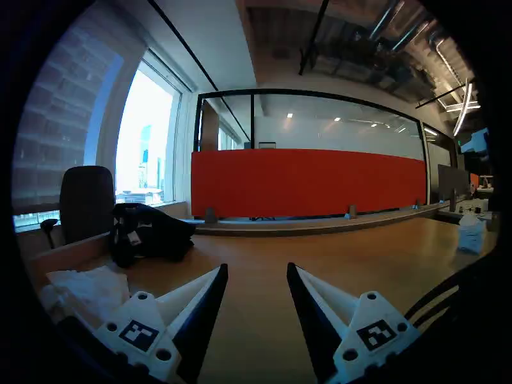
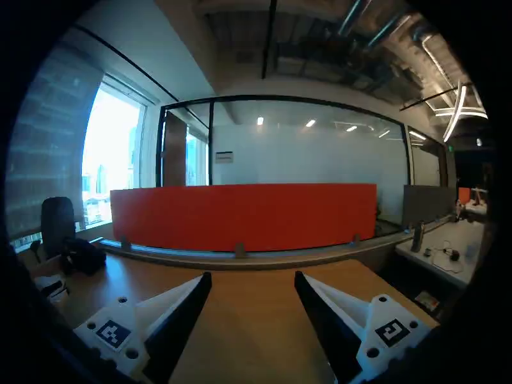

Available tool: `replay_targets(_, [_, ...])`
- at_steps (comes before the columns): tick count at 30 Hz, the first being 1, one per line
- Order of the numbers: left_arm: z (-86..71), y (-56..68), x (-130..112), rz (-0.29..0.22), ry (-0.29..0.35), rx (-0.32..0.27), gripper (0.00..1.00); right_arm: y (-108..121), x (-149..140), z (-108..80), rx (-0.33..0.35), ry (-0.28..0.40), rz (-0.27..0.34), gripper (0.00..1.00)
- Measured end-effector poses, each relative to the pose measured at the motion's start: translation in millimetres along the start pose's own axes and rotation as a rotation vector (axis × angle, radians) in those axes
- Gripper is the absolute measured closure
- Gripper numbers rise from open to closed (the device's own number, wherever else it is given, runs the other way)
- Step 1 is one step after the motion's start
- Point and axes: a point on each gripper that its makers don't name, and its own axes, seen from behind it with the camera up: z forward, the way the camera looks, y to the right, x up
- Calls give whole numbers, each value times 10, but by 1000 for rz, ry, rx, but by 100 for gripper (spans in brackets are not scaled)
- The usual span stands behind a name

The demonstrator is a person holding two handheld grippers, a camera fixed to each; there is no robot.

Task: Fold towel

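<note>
A crumpled white cloth (image 1: 89, 288) lies on the wooden table (image 1: 358, 256) at the lower left of the left gripper view; I cannot tell whether it is the towel. My left gripper (image 1: 256, 269) is open just above the tabletop, right of the cloth, with nothing between its fingers. In the right gripper view, my right gripper (image 2: 251, 276) is also open over bare wood (image 2: 256, 320) and holds nothing. A small white bundle (image 2: 48, 286) sits far to its left.
A black bag (image 1: 150, 233) rests on the table behind the cloth, and is also seen as a black bag (image 2: 83, 255) at the left. An orange partition (image 1: 307, 182) bounds the far edge. A dark office chair (image 1: 86, 201) stands by the window. A white object (image 1: 472, 233) sits far right.
</note>
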Motion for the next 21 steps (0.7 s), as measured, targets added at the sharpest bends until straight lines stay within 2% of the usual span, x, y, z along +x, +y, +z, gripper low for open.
replay_targets(5, [4, 3, 2, 1, 1, 0, 33, 49, 21, 15, 0, 15, -15, 0])
replay_targets(12, [6, -1, 0, 2, 1, 0, 33, 120, 97, 73, -3, 44, -66, 0])
replay_targets(21, [8, -6, 1, 2, 2, 0, 33, 216, 30, 69, -12, 45, -43, 0])
